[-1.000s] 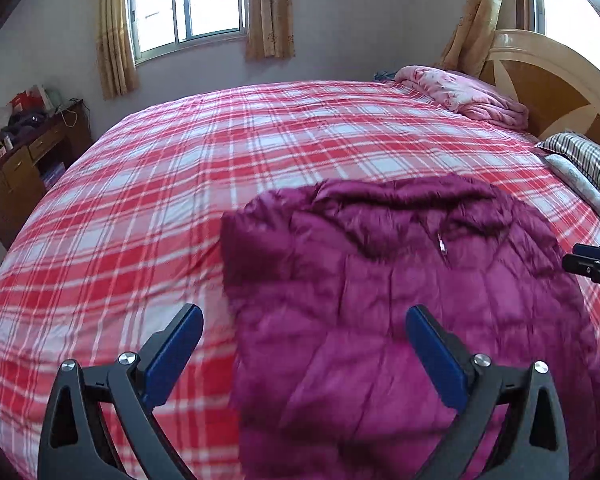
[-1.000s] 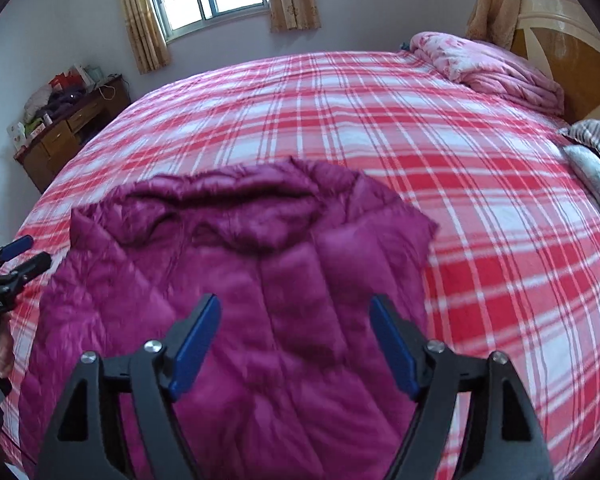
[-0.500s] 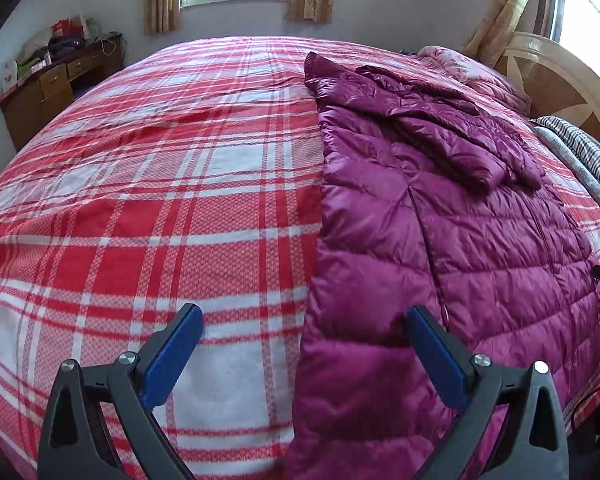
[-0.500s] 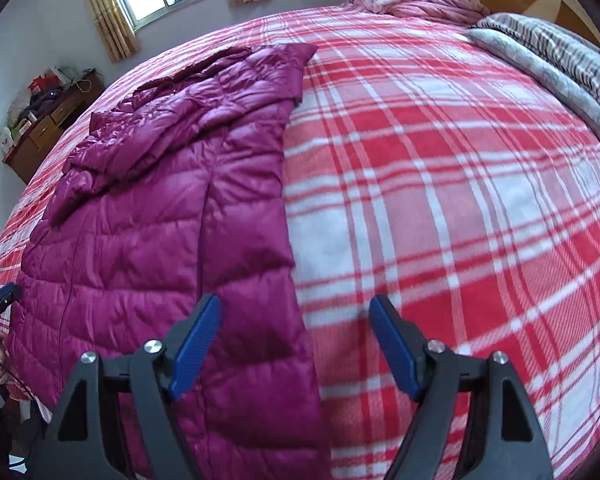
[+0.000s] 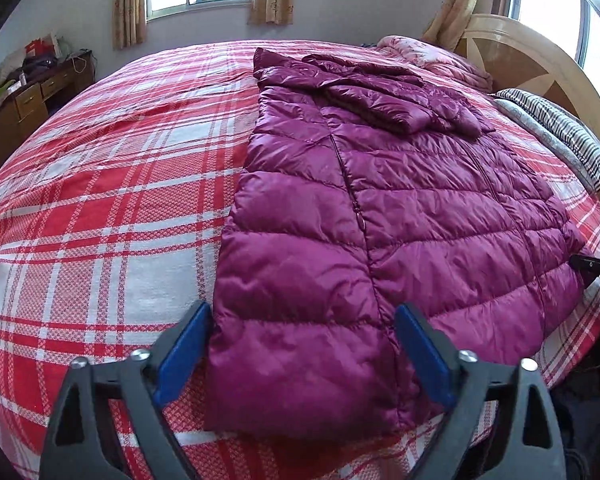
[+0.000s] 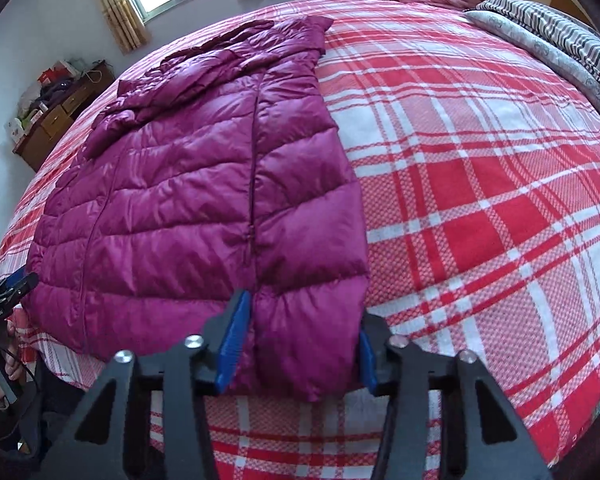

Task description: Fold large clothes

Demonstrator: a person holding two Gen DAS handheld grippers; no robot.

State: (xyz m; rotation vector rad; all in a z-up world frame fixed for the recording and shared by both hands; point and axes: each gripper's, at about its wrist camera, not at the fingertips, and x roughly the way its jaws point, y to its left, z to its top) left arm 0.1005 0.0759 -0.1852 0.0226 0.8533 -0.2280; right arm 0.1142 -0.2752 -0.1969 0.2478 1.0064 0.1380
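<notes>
Long magenta down coat (image 5: 384,216) spread flat on the plaid bed (image 5: 100,184), hood end toward 12 o'clock near the window, hem at 6 o'clock at the bed's near edge; one sleeve folded across the chest near the hood; zip closed down the middle.

Step in hand, by judgement: taking hold of the hem's two corners for the first lengthwise fold, hem up to hood.

Left gripper (image 5: 302,354) straddling the hem corner at 6 o'clock in its own view; jaws have just been closing but stand wide, the blue pad at 7 o'clock just beside the coat's side edge, the pad at 5 o'clock over the quilting past the zip; fabric between them, not yet pinched, nothing held.

Right gripper (image 6: 298,340) at the other hem corner; jaws have just been closing and now stand narrow, both pads pressed against the puffy strip between the zip and the side edge; a grip on the coat by the look of it.

Next move calls for: left jaws finishing the pinch on the full thickness of the hem, both layers if possible; then both hands lifting together and carrying the hem toward 12 o'clock, level, so the slippery shell folds square rather than sliding off toward the pillows (image 6: 560,36) at 1 o'clock in the right view; care needed that the folded sleeve stays put.
</notes>
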